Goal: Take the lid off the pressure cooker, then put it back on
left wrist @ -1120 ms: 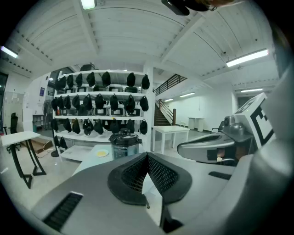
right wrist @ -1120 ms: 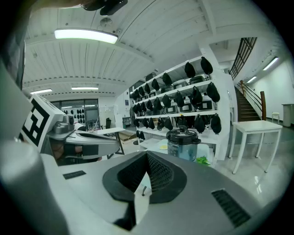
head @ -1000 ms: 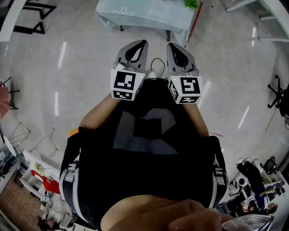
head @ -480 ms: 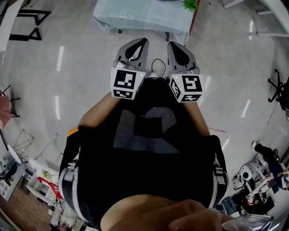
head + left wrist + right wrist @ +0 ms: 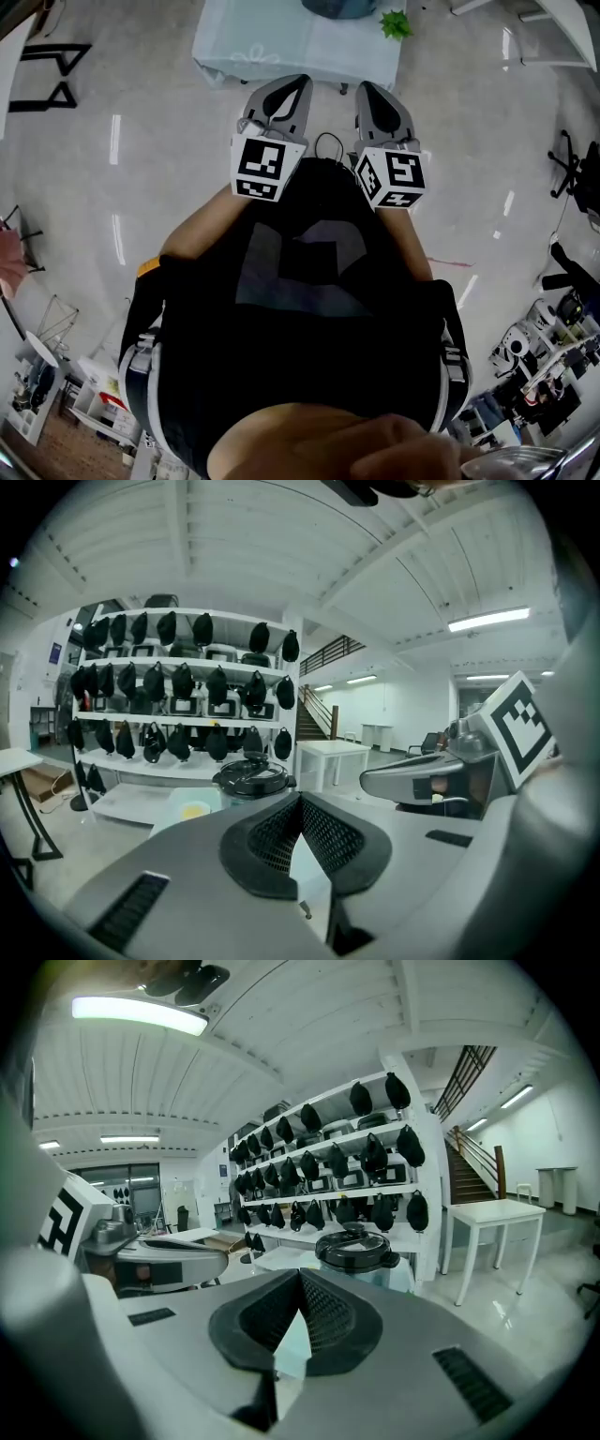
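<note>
The pressure cooker (image 5: pixel 248 778) has a black lid and stands on a table with a pale blue cloth (image 5: pixel 281 47), some way ahead of me. In the right gripper view the cooker (image 5: pixel 356 1249) shows just above the jaws, lid on. In the head view only its lower edge (image 5: pixel 337 7) shows at the top. My left gripper (image 5: pixel 296 84) and right gripper (image 5: pixel 368 91) are held side by side in front of the person's chest, pointing at the table. Both are shut with nothing between the pads and are well short of the cooker.
A small green plant (image 5: pixel 394 23) stands at the table's right corner. White shelves with dark bags and boxes (image 5: pixel 178 705) stand behind the table. A white table (image 5: pixel 497 1213) and a staircase (image 5: pixel 469 1162) are to the right. Shiny floor lies between me and the table.
The blue-clothed table has drawn nearer in the head view, with more of its top showing. Both grippers stay shut and side by side, carried toward it.
</note>
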### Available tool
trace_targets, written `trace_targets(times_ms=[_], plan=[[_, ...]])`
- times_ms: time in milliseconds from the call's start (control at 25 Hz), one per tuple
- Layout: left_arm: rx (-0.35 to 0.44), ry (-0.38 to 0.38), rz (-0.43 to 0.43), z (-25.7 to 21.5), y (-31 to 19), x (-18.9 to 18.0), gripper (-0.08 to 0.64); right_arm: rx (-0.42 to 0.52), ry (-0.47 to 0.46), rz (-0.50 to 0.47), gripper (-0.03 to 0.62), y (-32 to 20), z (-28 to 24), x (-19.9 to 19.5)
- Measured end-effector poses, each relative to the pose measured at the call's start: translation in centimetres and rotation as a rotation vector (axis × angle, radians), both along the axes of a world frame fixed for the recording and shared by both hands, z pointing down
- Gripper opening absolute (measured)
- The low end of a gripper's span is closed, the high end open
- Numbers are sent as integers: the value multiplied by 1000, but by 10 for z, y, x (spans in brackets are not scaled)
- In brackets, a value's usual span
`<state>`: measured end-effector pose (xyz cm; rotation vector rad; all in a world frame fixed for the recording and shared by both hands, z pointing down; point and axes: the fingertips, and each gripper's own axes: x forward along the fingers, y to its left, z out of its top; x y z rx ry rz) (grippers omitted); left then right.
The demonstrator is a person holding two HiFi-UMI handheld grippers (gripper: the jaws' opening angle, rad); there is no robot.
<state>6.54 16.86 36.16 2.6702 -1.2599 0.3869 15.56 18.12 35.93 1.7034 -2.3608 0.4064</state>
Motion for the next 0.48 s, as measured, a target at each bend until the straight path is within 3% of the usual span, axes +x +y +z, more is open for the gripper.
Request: trace_targets(times_ms=[480], plan=[[-12, 30, 47, 5, -38, -39, 7, -4, 44, 100, 14, -37, 1, -22]])
